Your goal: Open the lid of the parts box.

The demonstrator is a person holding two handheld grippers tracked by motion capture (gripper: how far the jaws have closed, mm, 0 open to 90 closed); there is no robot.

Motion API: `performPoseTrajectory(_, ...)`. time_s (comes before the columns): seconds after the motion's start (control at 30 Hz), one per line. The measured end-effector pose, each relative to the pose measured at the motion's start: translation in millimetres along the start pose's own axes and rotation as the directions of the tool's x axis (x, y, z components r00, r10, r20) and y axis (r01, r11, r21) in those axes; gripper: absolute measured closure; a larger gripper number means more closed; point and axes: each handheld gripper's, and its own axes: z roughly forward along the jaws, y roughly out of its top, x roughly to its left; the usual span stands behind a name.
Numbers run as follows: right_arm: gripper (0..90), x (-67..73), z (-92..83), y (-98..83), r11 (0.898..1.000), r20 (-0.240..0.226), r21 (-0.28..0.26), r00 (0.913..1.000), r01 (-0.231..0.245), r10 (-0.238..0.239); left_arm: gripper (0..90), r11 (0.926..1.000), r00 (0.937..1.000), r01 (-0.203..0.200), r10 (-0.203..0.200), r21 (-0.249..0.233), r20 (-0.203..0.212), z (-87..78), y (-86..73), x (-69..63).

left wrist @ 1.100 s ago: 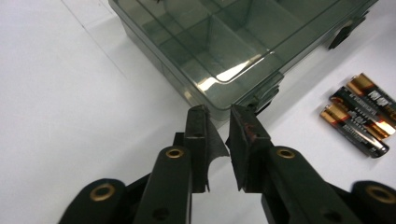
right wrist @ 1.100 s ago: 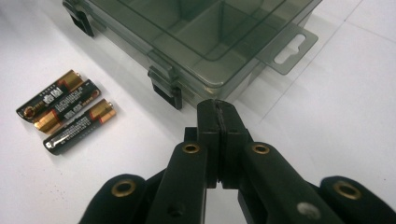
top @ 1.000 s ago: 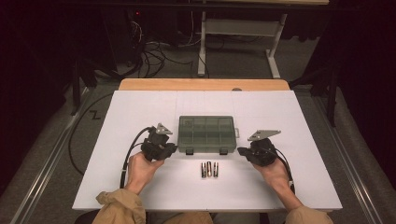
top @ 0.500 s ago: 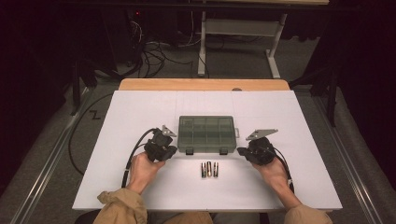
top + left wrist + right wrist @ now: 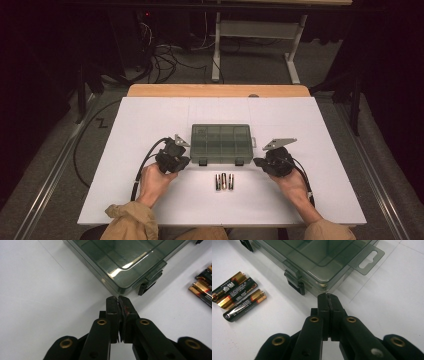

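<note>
A closed, smoke-green clear compartment box (image 5: 221, 143) lies mid-table, latches toward me. Three AA batteries (image 5: 224, 181) lie side by side in front of it. My left gripper (image 5: 186, 161) is shut with nothing in it, its tips right at the box's front left corner. The left gripper view shows those tips (image 5: 118, 298) just short of the box (image 5: 120, 262), with batteries (image 5: 203, 291) at the right edge. My right gripper (image 5: 256, 161) is also shut and empty, at the front right corner. In its own view the tips (image 5: 327, 295) nearly touch the box (image 5: 317, 257), batteries (image 5: 238, 298) to the left.
The white tabletop (image 5: 150, 120) spreads wide around the box, with a wooden strip (image 5: 215, 90) along its far edge. A hang tab (image 5: 367, 258) sticks out from the box's right end. Cables (image 5: 165, 55) and a table frame (image 5: 260, 30) sit on the floor behind.
My left gripper has edged slightly right, toward the box's corner. The right gripper, box and batteries have not moved.
</note>
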Motion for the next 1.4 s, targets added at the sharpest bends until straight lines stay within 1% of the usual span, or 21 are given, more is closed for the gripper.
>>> performPoseTrajectory(0.07,90.0,-0.1,-0.1,0.0,1.0,0.001,-0.003,1.0,0.003,-0.003,86.3,1.0,1.0,0.005,-0.005,-0.002,0.002,-0.5,0.2,-0.6)
performPoseTrajectory(0.17,90.0,-0.1,-0.2,0.1,1.0,0.0,-0.003,1.0,0.002,-0.002,86.2,1.0,1.0,-0.001,0.001,-0.002,0.005,-1.8,0.6,-0.3)
performPoseTrajectory(0.47,90.0,0.4,0.2,0.2,1.0,0.001,-0.004,1.0,0.0,0.0,85.6,0.9999,1.0,0.007,-0.007,-0.013,0.005,-1.9,1.4,-0.9)
performPoseTrajectory(0.9,90.0,1.5,1.4,1.3,1.0,-0.001,-0.009,1.0,0.002,-0.002,84.2,0.9999,1.0,-0.001,0.001,-0.016,-0.001,-1.6,1.4,-1.0)
performPoseTrajectory(1.4,90.0,1.3,-1.1,2.3,1.0,0.002,-0.026,1.0,0.006,-0.006,83.6,0.9995,0.9999,-0.002,0.002,-0.033,0.011,-4.0,3.1,-1.8)
